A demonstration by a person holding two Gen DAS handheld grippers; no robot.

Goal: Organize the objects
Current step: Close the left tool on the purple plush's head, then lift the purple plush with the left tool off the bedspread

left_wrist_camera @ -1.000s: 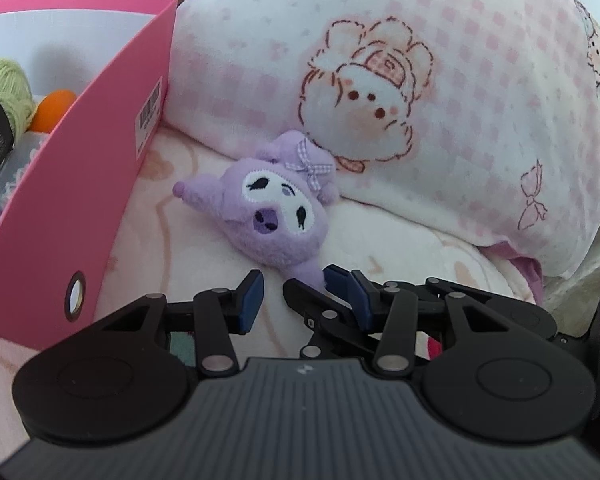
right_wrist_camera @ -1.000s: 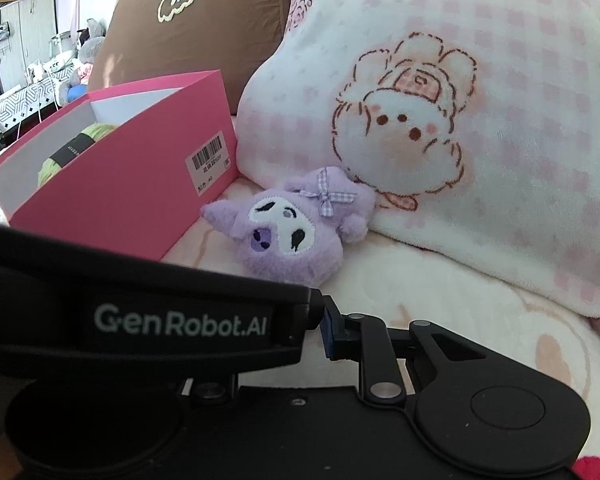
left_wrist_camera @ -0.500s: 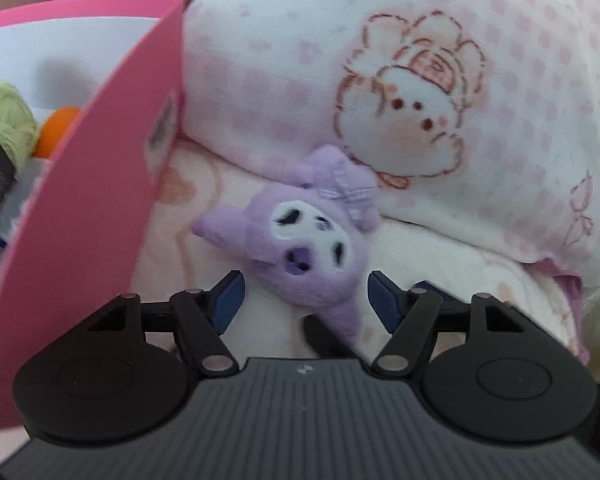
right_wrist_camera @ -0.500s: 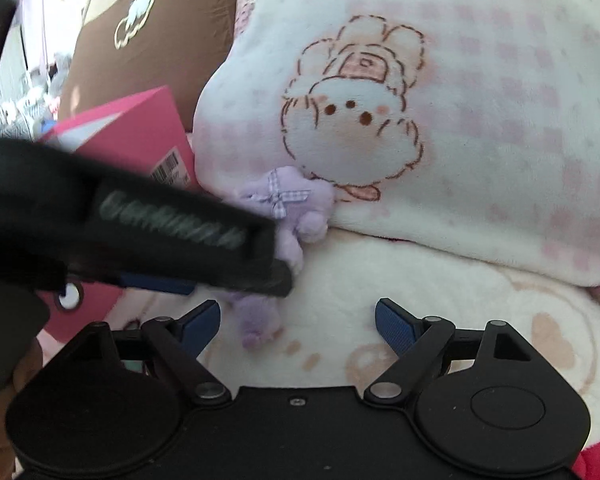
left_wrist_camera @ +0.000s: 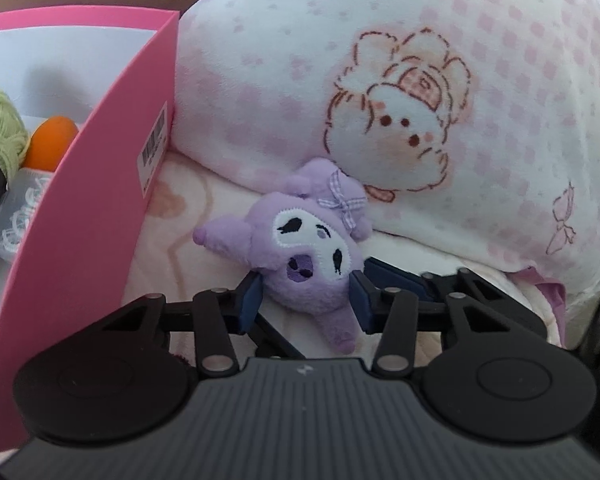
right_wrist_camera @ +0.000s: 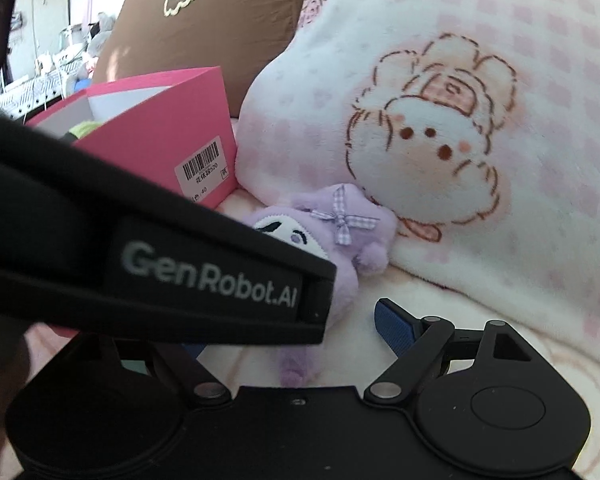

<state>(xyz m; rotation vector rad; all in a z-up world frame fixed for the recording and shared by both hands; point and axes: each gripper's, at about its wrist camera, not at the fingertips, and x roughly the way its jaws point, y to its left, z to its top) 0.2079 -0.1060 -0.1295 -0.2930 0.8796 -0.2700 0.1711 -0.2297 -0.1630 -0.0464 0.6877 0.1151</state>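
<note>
Left gripper [left_wrist_camera: 306,300]: jaws just closed in vs. half a sec ago, now clenched on the purple plush toy [left_wrist_camera: 300,248]. Right gripper [right_wrist_camera: 296,340]: jaws apart, grasping nothing. Toy lies on a cream blanket [left_wrist_camera: 400,248] w/ pink print, against a pink-check pillow [left_wrist_camera: 380,80]. Pink box [left_wrist_camera: 100,200] beside: green yarn [left_wrist_camera: 0,136], orange ball [left_wrist_camera: 50,142]. Left gripper body blocks right view.

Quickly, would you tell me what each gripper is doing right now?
Left gripper: has just closed, pads pressing the purple plush toy.
Right gripper: open, holding nothing, beside the toy.
</note>
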